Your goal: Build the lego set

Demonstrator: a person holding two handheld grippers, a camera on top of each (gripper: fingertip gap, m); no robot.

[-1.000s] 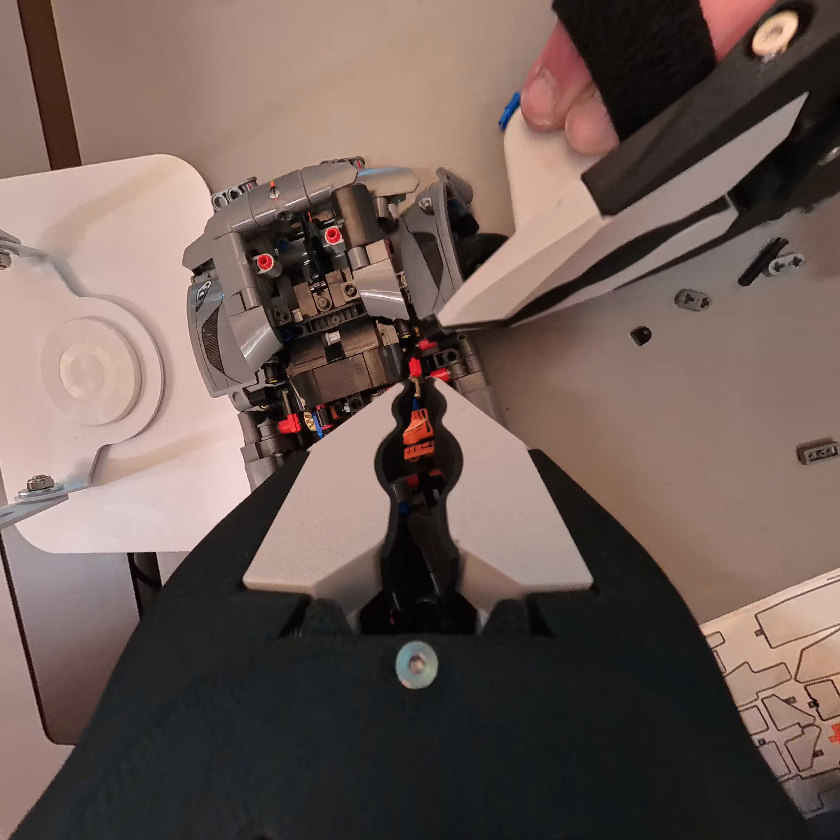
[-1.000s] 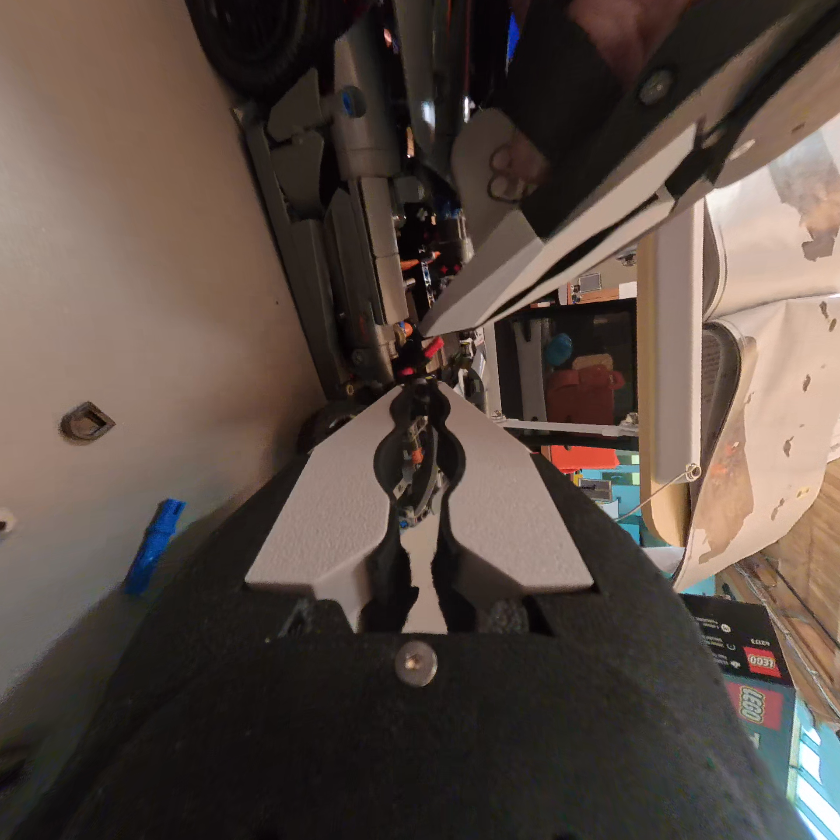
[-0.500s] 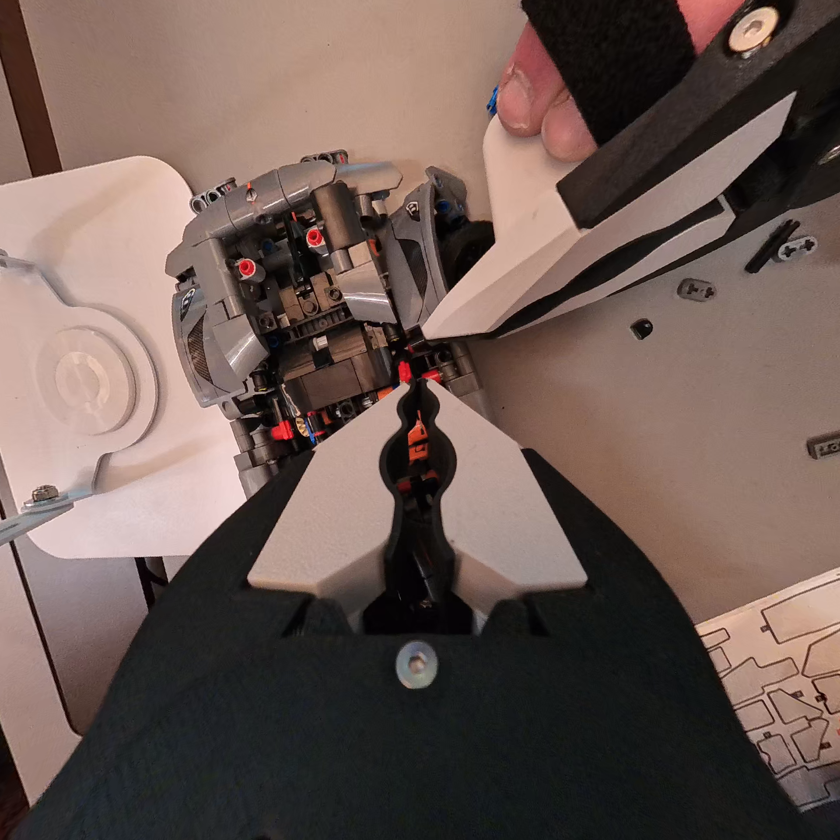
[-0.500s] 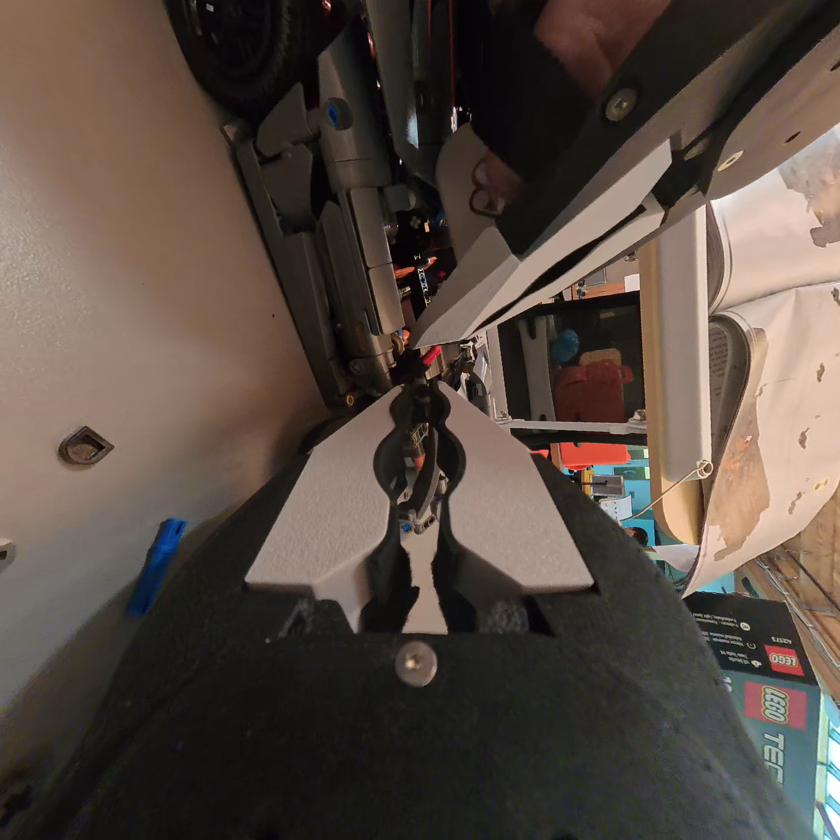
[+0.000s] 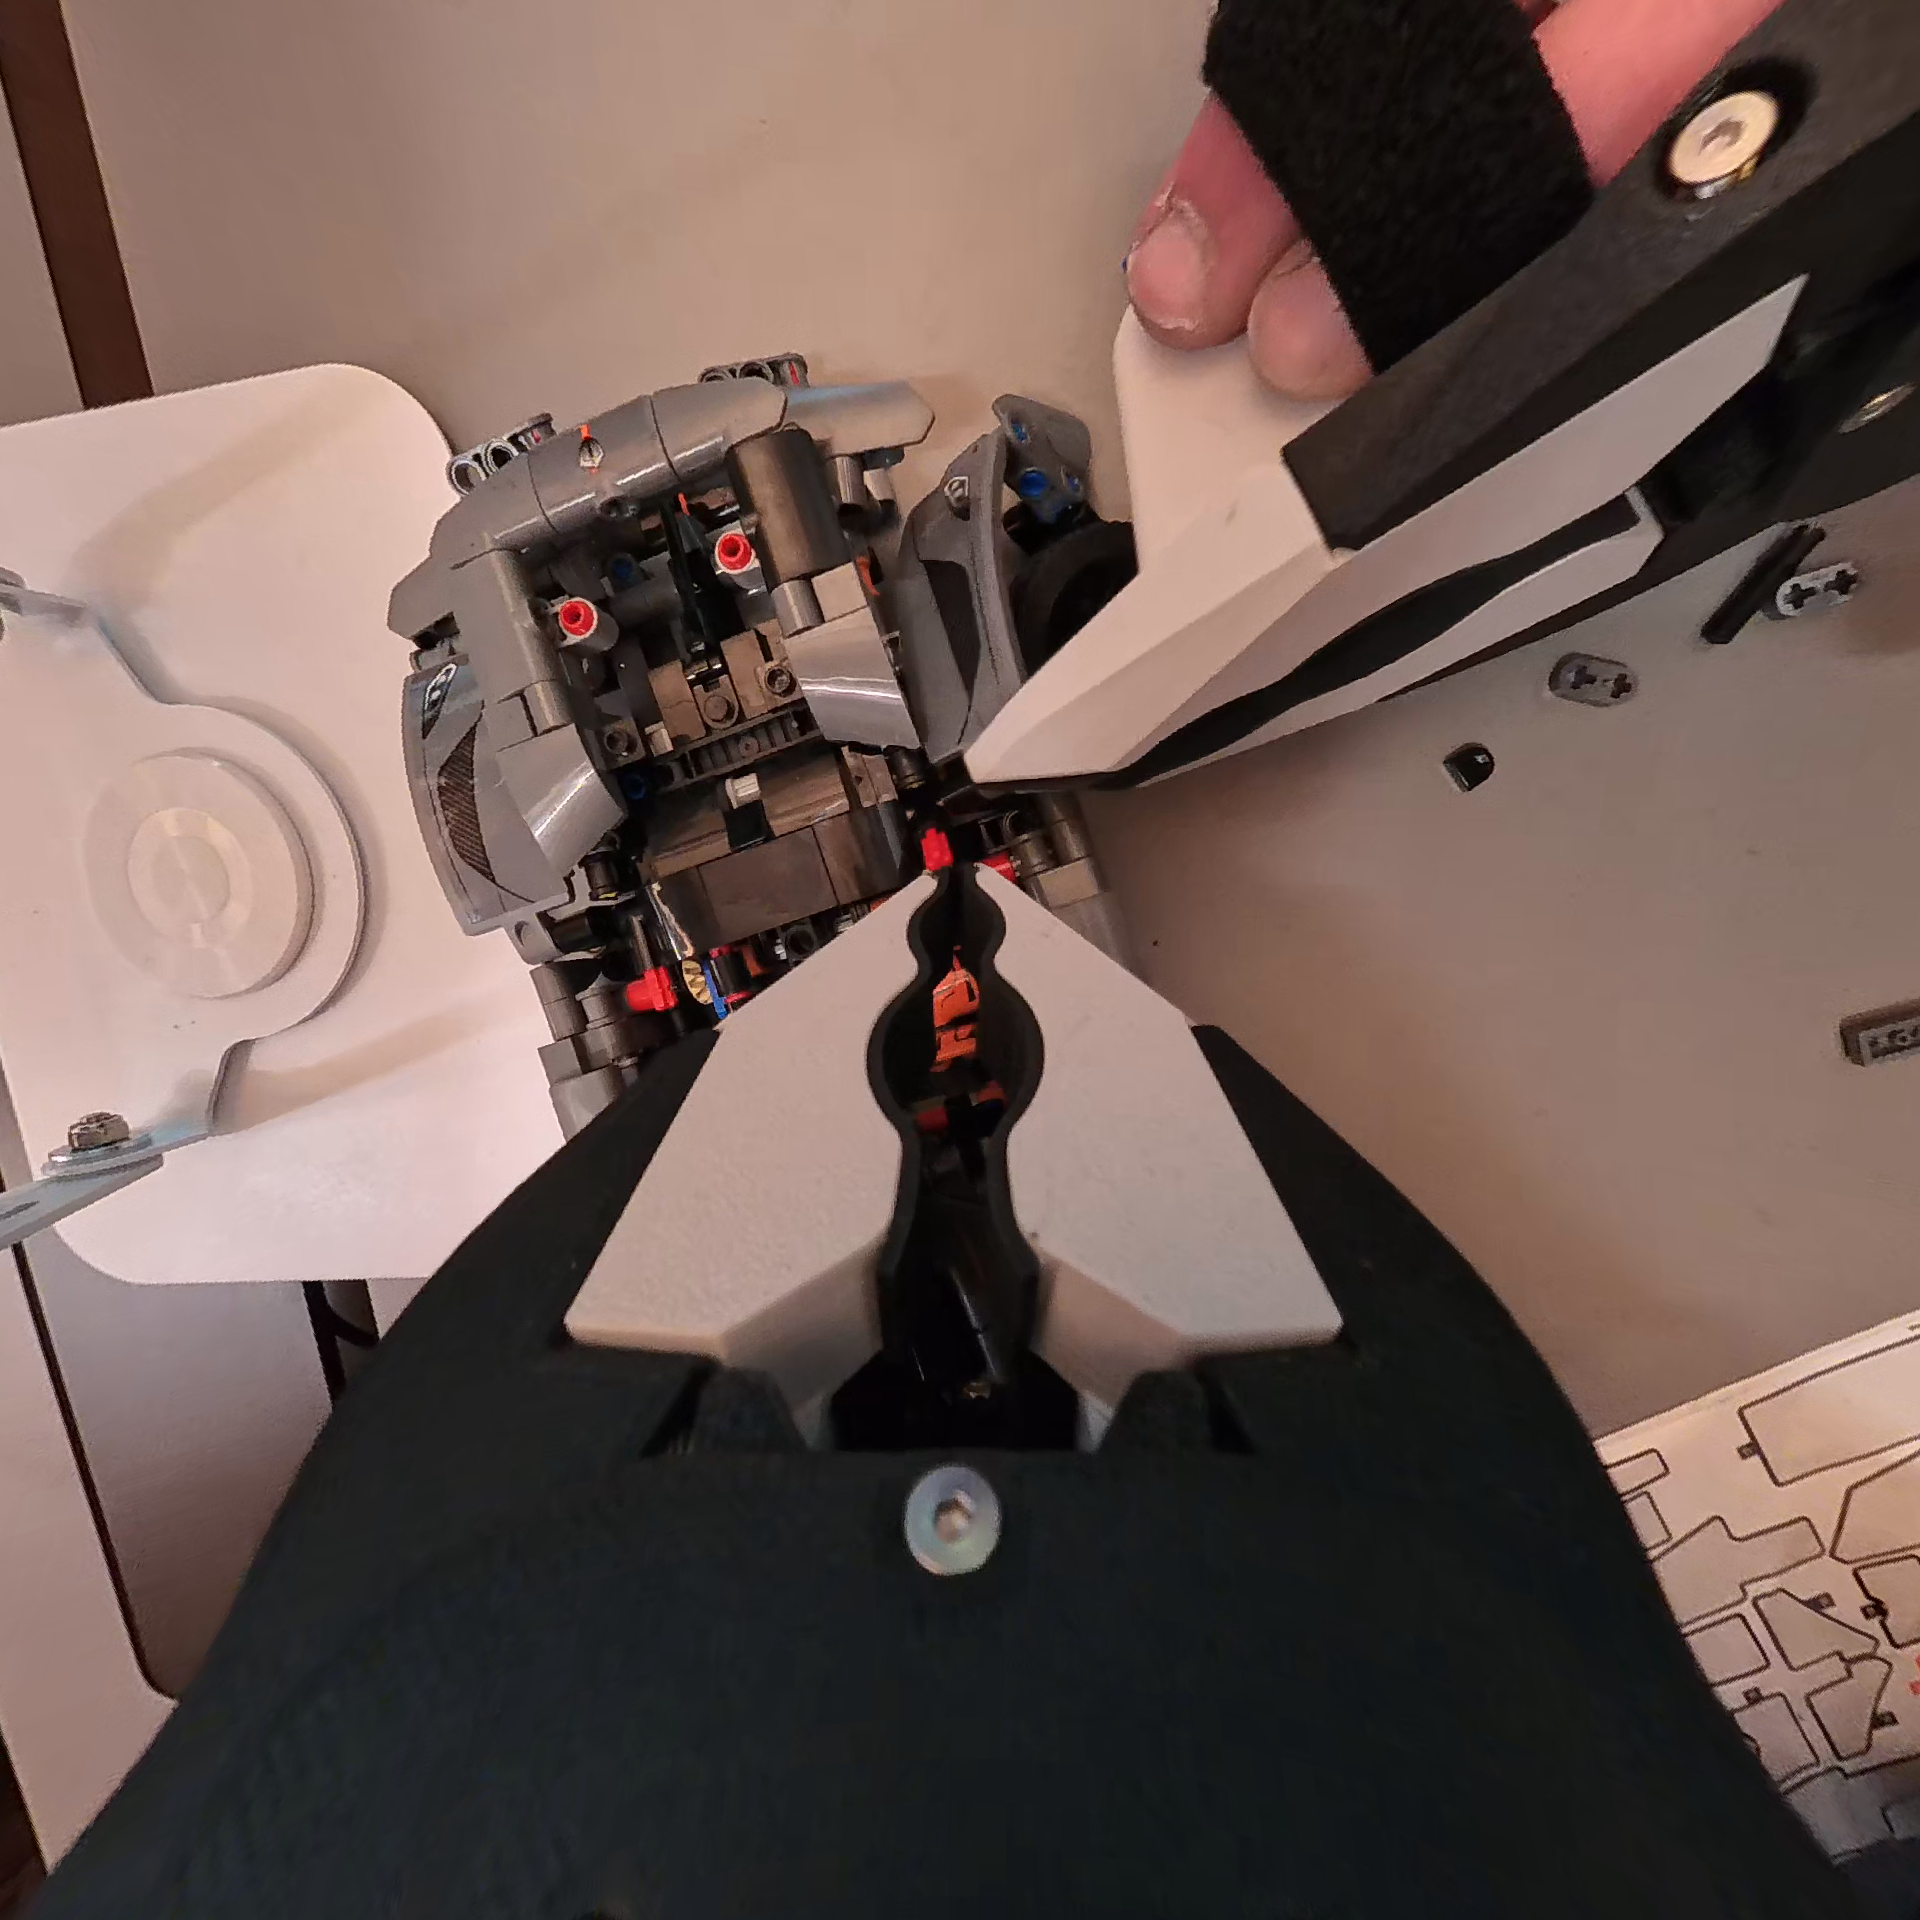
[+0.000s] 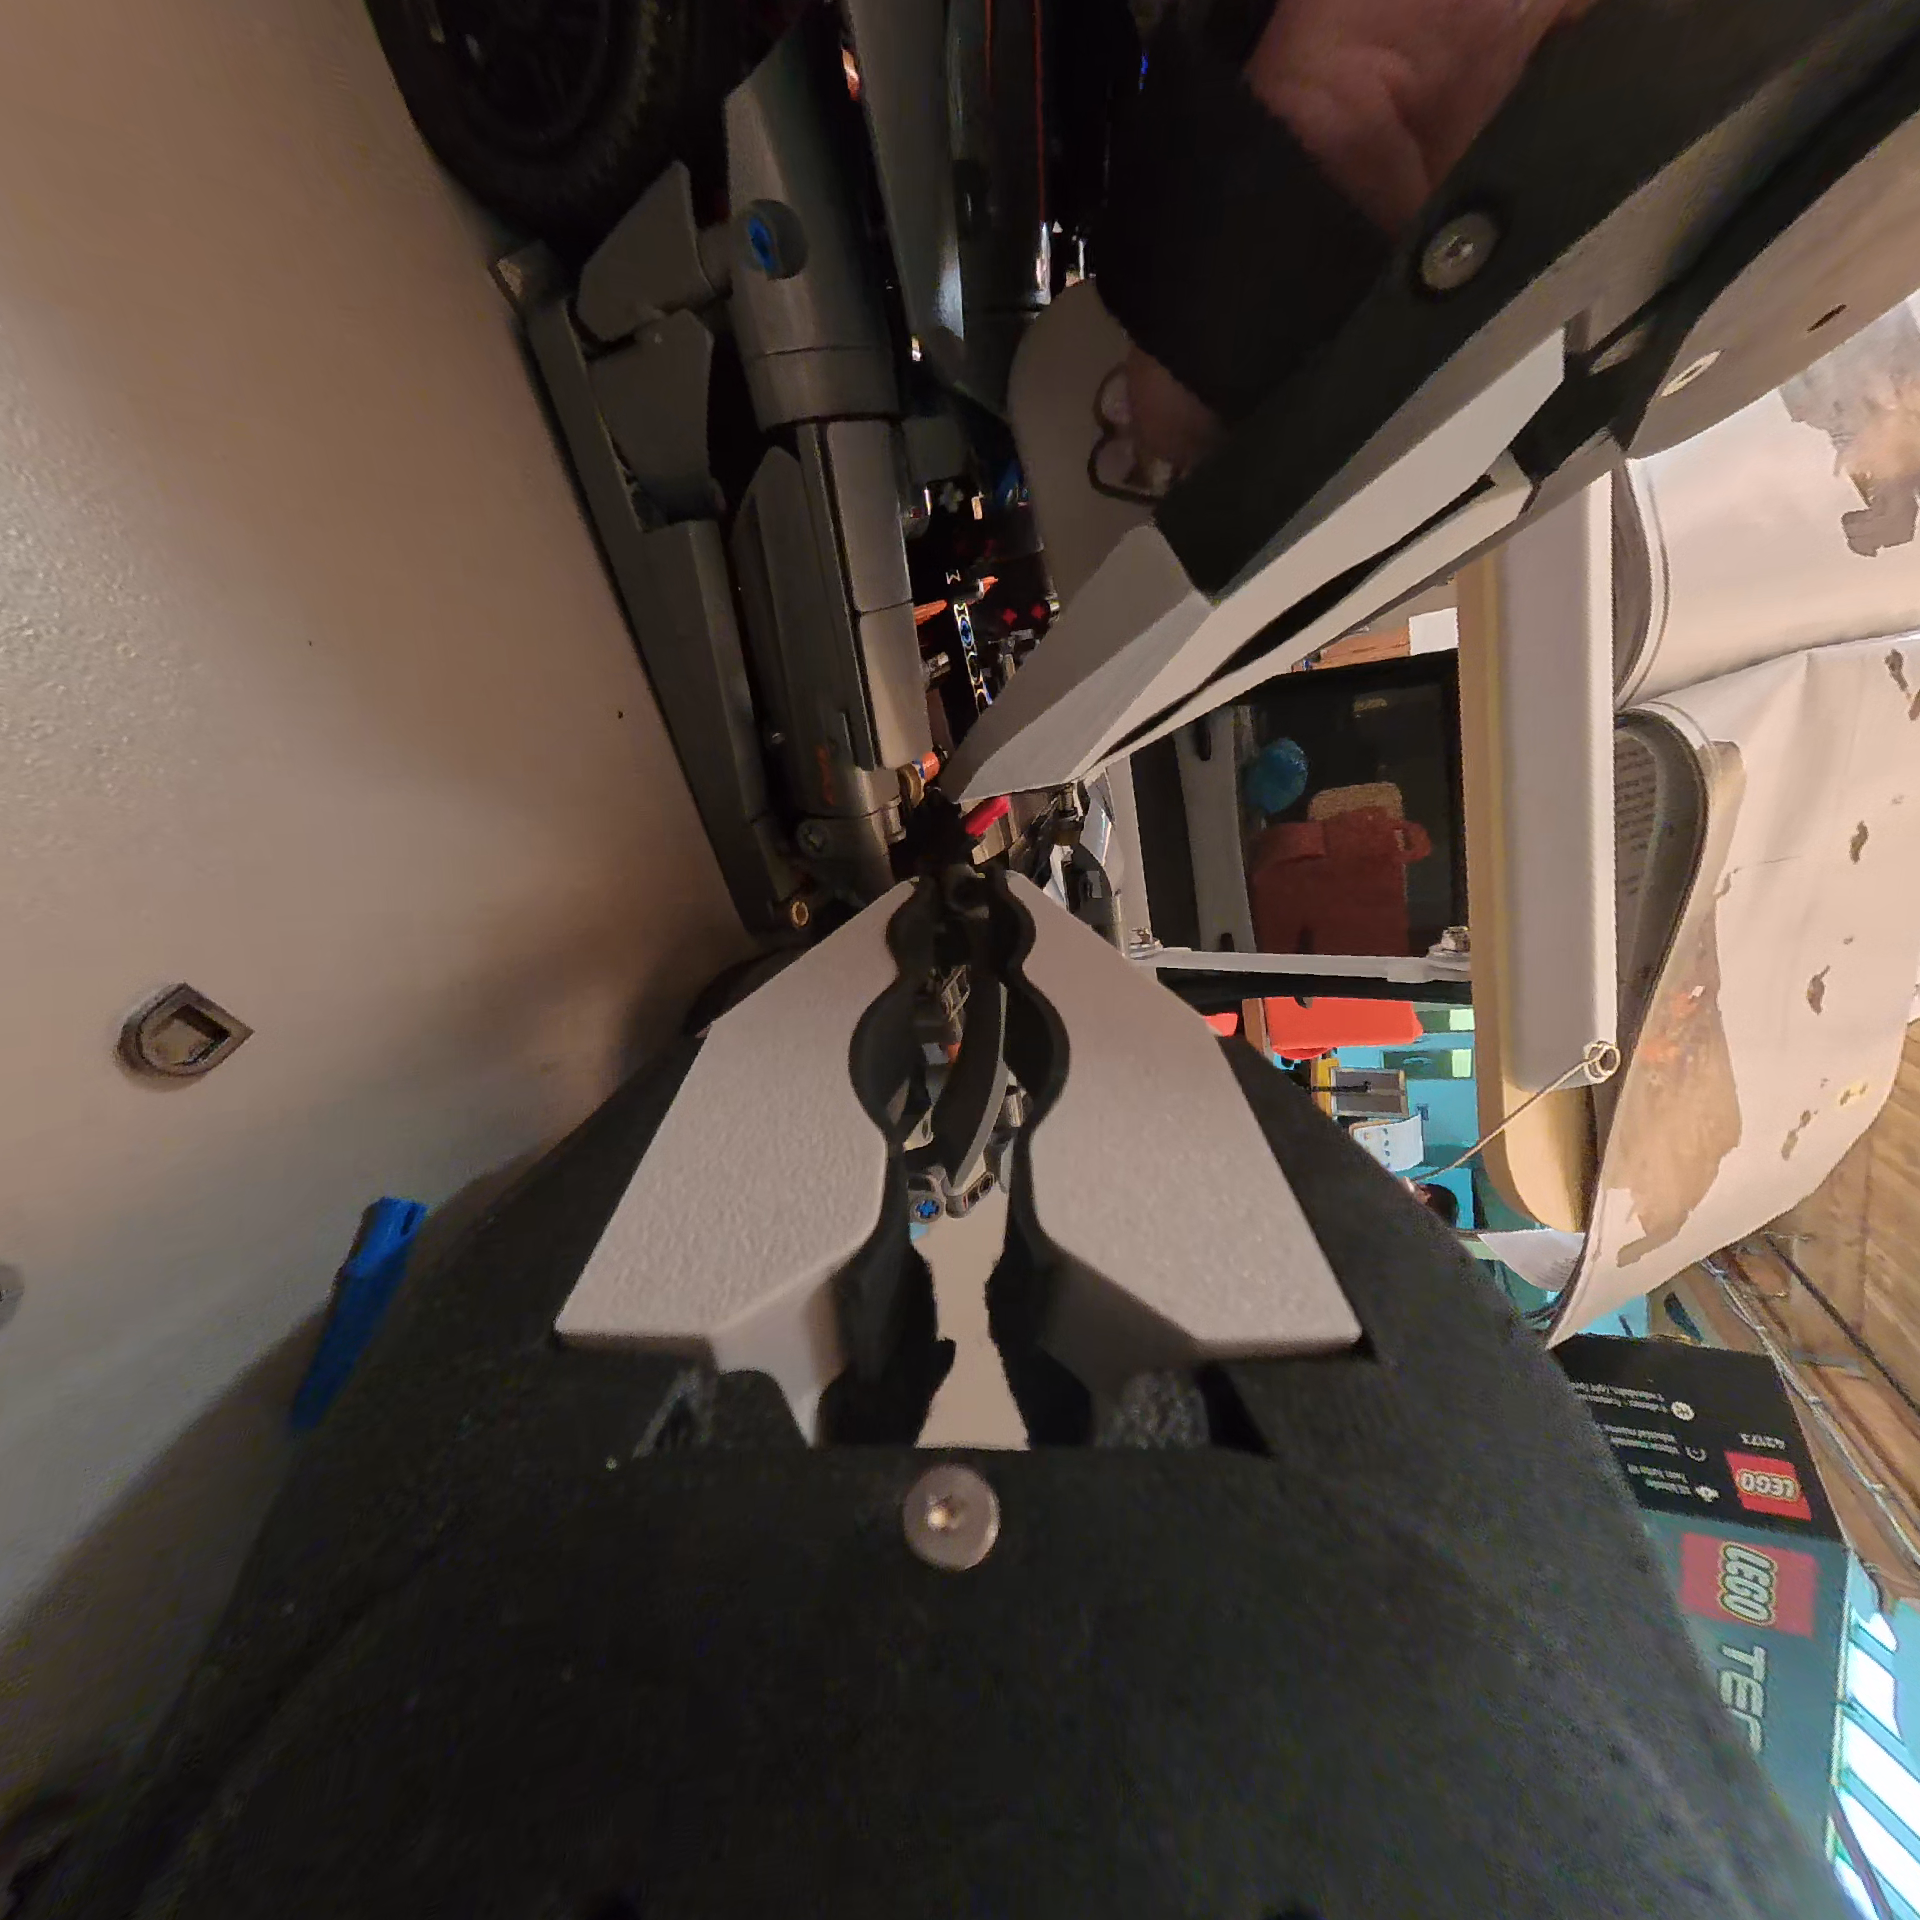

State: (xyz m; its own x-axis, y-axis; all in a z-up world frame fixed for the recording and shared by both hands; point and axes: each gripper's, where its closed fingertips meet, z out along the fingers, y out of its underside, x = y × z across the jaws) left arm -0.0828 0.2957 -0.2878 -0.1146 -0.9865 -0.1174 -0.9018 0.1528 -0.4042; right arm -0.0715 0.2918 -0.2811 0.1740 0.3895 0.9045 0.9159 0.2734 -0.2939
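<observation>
The grey lego car model (image 5: 675, 675) lies on the beige table; in the right wrist view it shows side-on (image 6: 810, 436). My left gripper (image 5: 951, 881) is shut, its tips against the model beside a small red pin (image 5: 938, 850). My right gripper (image 5: 971, 777) comes in from the upper right, shut, its tip touching the same spot. In the right wrist view my right gripper (image 6: 948, 885) meets the left gripper (image 6: 961, 790) at the model's edge. I cannot tell whether either pinches a part. Orange and dark parts show through the finger gaps.
A white plate with a metal bracket (image 5: 208, 831) lies left of the model. Loose small grey pieces (image 5: 1590, 681) and a black one (image 5: 1470, 769) lie to the right. A printed sheet (image 5: 1818, 1558) is at the bottom right. A blue pin (image 6: 358, 1309) and a lego box (image 6: 1745, 1558) show. Left and right tips are no more than a few centimetres apart.
Both grippers stay shut at the same spot on the model. The model has shifted slightly left in the left wrist view, and the right gripper has tilted a little upward.
</observation>
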